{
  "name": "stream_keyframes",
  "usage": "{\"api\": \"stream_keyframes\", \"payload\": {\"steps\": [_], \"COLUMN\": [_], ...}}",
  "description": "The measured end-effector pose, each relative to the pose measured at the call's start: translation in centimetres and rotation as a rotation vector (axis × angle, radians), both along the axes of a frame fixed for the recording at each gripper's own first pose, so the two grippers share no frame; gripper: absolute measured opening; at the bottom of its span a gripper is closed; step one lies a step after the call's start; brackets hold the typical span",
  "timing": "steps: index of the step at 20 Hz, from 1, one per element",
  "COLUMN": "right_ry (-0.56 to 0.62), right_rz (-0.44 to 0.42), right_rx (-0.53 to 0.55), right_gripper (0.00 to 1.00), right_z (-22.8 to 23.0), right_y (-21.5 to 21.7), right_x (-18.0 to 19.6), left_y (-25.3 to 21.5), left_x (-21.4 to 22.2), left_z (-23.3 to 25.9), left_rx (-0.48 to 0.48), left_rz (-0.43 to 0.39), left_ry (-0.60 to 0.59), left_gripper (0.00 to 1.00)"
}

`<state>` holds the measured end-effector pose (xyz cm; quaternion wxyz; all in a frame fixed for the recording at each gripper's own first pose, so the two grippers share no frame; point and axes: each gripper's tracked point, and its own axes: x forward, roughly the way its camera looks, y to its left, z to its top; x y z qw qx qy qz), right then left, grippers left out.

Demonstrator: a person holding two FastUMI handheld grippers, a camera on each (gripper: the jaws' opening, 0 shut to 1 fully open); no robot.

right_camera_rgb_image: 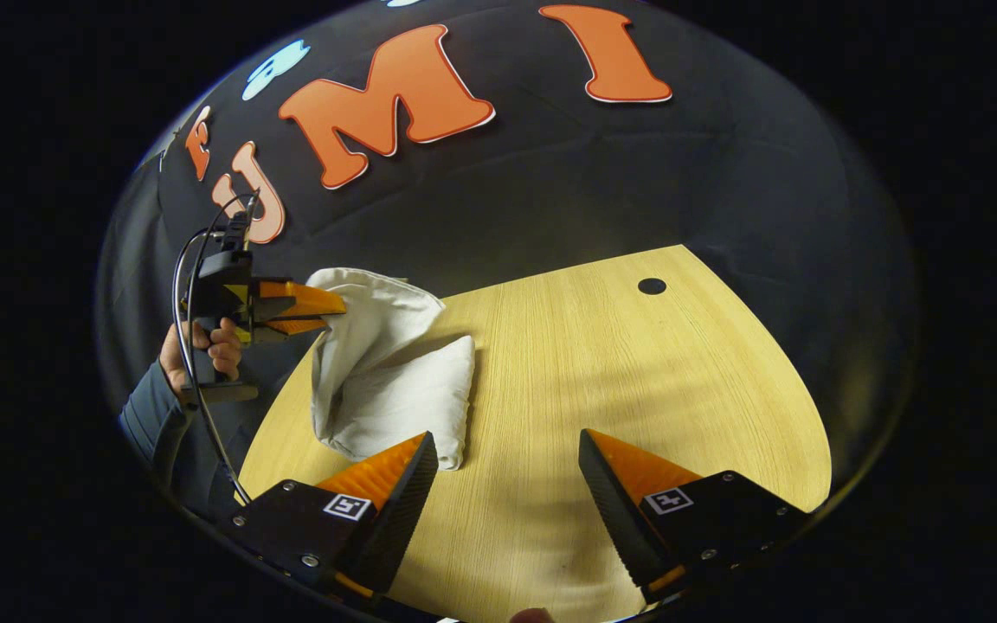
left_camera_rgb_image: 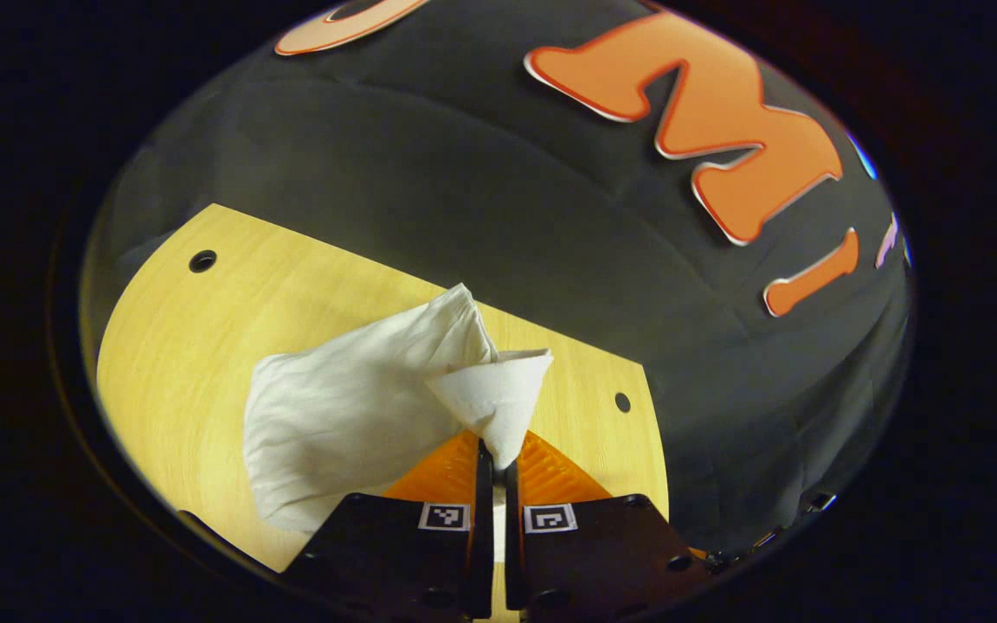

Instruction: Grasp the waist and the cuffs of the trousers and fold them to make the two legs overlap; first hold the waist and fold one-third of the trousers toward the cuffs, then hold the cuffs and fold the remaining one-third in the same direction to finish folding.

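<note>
With the trousers already bunched small, the left gripper lifts a pinched edge off the surface for a remaining fold, while the right gripper hovers released.

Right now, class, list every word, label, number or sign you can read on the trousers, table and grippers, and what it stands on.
No text on the trousers or the table.
On the left gripper: two square coded markers, patterns, not words.
On the right gripper: two more such squares, nothing readable.

Dim booth, bright table (fisheye-warped edges).
</note>
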<state>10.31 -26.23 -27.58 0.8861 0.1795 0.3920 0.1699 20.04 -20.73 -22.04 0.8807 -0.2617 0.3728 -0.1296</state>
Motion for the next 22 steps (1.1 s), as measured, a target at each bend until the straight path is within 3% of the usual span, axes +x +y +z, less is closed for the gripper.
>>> {"api": "stream_keyframes", "payload": {"steps": [5, 8, 9, 12, 15, 17, 22], "right_ry": [0.001, -0.004, -0.007, -0.032, -0.091, -0.146, -0.28], "right_rz": [0.001, 0.003, -0.001, 0.0, -0.005, -0.009, -0.007], "right_rx": [0.019, 0.023, 0.025, 0.019, -0.022, -0.047, -0.118], "right_gripper": [0.98, 0.99, 0.99, 0.98, 0.98, 0.98, 0.98], "right_z": [0.0, 0.1, 0.2, 0.9, 2.6, 4.5, 9.5], "right_y": [-1.1, -1.5, -1.6, -1.1, -0.9, 0.3, 3.2], "right_x": [-0.4, -0.6, -0.5, -0.4, -0.1, 0.7, 1.1], "left_y": [-4.9, -7.1, -7.4, -7.4, -6.2, -4.2, 1.6], "left_x": [-4.7, -7.9, -8.7, -11.7, -13.2, -14.1, -15.5], "left_z": [-3.5, -4.6, -4.8, -3.1, -0.9, 0.5, 5.4], "left_rx": [0.083, 0.104, 0.116, 0.105, 0.124, 0.18, 0.316], "left_rz": [-0.112, -0.214, -0.246, -0.315, -0.33, -0.312, -0.202], "left_ry": [0.048, 0.049, 0.041, -0.008, -0.082, -0.137, -0.314], "left_gripper": [0.1, 0.17, 0.13, 0.48, 0.89, 0.97, 1.0]}}
